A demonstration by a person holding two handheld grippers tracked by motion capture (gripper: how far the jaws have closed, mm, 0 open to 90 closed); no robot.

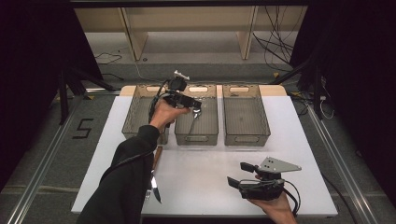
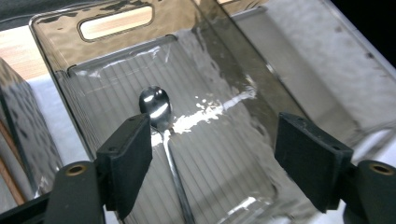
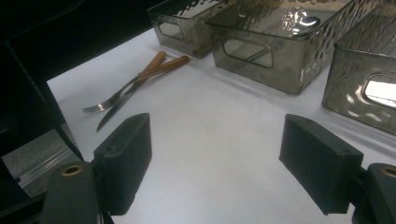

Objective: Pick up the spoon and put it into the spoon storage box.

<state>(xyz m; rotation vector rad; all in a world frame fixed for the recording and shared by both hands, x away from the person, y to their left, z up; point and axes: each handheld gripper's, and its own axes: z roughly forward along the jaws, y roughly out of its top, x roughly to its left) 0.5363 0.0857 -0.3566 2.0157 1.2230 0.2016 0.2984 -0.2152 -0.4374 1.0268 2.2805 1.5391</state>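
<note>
The spoon (image 2: 159,121) lies flat on the ribbed floor of the middle bin (image 1: 180,126), bowl toward the far wall with its handle slot, stem running back toward the near wall. Nothing grips it. The left gripper (image 1: 196,106) hangs just above that bin, and in the left gripper view its jaws stand wide apart with the spoon's bowl showing beside the left pad, below them and untouched (no contact that I can make out).

On the left of the middle bin sits another smoky bin (image 1: 135,112), partly hidden by the person's hand and dark sleeve; on the right sits a third bin (image 1: 261,121). All three stand in a row on the white table (image 1: 210,172).

Nearer the person than the middle bin, off toward its left, a fork (image 3: 116,97) and a knife (image 3: 122,103) with wooden handles lie crossed on the table.

The right gripper (image 1: 239,174) rests well apart from the middle bin, near the table's front edge, jaws spread with nothing between them.
</note>
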